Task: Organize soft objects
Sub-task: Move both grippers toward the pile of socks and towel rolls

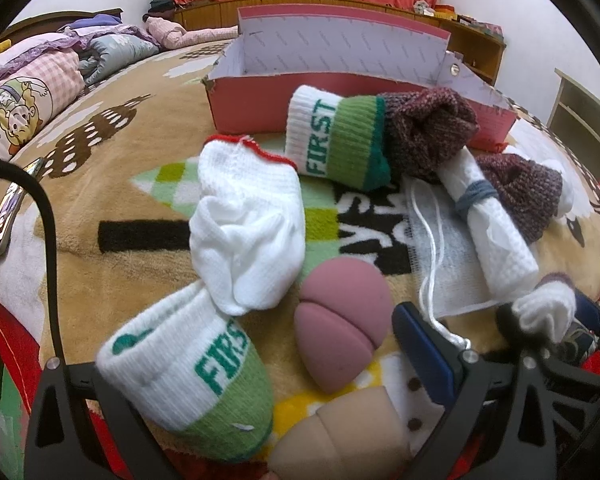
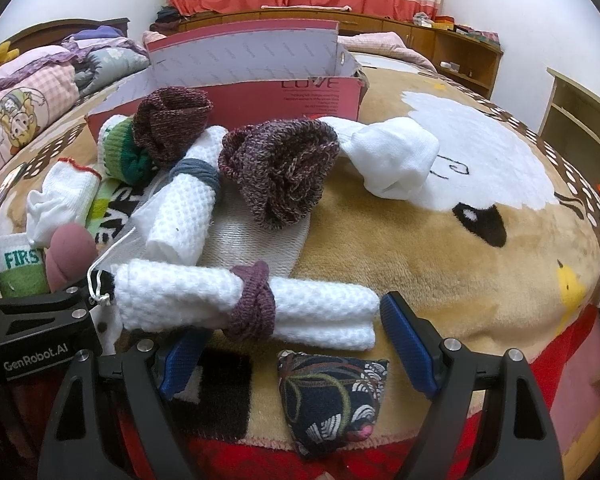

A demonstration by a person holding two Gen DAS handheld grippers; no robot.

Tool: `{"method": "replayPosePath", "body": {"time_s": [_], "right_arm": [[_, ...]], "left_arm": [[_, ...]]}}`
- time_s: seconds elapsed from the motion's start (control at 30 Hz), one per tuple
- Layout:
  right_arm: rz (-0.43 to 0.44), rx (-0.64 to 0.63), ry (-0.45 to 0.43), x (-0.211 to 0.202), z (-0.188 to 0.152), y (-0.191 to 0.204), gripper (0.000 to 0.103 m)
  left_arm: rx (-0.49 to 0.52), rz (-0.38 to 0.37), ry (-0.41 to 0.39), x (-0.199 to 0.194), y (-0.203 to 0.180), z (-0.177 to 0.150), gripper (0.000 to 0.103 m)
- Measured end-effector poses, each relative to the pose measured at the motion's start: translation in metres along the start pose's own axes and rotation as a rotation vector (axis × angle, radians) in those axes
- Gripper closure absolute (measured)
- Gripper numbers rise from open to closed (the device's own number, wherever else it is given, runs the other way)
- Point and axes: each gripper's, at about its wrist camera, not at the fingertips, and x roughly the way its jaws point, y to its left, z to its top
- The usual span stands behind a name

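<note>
Right now your things lie scattered on the bed blanket (image 2: 440, 264), in front of one open pink box (image 1: 340, 92) that stands at twelve o'clock in both views.

Count them from the left wrist view: two white-and-green "FIRST" socks, one (image 1: 188, 380) at seven o'clock just above your left gripper (image 1: 260, 420), the other (image 1: 336, 140) lying against the box's front wall; two maroon knit socks, one (image 1: 432, 132) touching that far "FIRST" sock, one (image 1: 520, 196) at three o'clock; one white sock with a red cuff (image 1: 248, 224) near the centre; two makeup sponges, a mauve one (image 1: 340, 332) and a beige one (image 1: 340, 440) at six o'clock, between your left fingers. Those fingers stand wide apart and grip nothing you can see; the "FIRST" sock hides most of the left finger.

From the right wrist view you have two rolled white towels: one (image 2: 188, 208) bound with a grey-blue band at ten o'clock, one (image 2: 204, 296) bound with a maroon band lying crosswise just beyond your right gripper (image 2: 296, 344). One plain white bundle (image 2: 392, 160) sits at one o'clock, beside the nearer maroon sock. One dark patterned beanbag (image 2: 332, 404) lies at six o'clock, between your right fingers. These too are spread wide and hold nothing.
</note>
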Motion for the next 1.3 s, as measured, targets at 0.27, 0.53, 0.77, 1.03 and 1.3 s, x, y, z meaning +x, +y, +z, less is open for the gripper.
{"method": "replayPosePath", "body": {"time_s": [0.27, 0.53, 0.77, 1.03, 1.3], "right_arm": [[0.008, -0.004, -0.029, -0.007, 0.003, -0.003, 0.017], [0.019, 0.003, -0.032, -0.007, 0.003, -0.004, 0.017], [0.029, 0.0, -0.034, -0.008, 0.001, -0.006, 0.017], [0.033, 0.0, -0.033, -0.008, 0.001, -0.006, 0.017], [0.042, -0.008, -0.037, -0.01, 0.0, -0.004, 0.017]], "left_arm": [[0.006, -0.005, 0.007, -0.001, 0.001, 0.001, 0.0], [0.019, -0.012, 0.008, -0.004, 0.0, -0.001, 0.0], [0.025, -0.014, 0.003, -0.008, -0.001, 0.0, 0.0], [0.031, -0.012, -0.003, -0.011, -0.002, 0.001, 0.0], [0.032, -0.012, -0.004, -0.012, -0.003, 0.0, 0.0]]}}
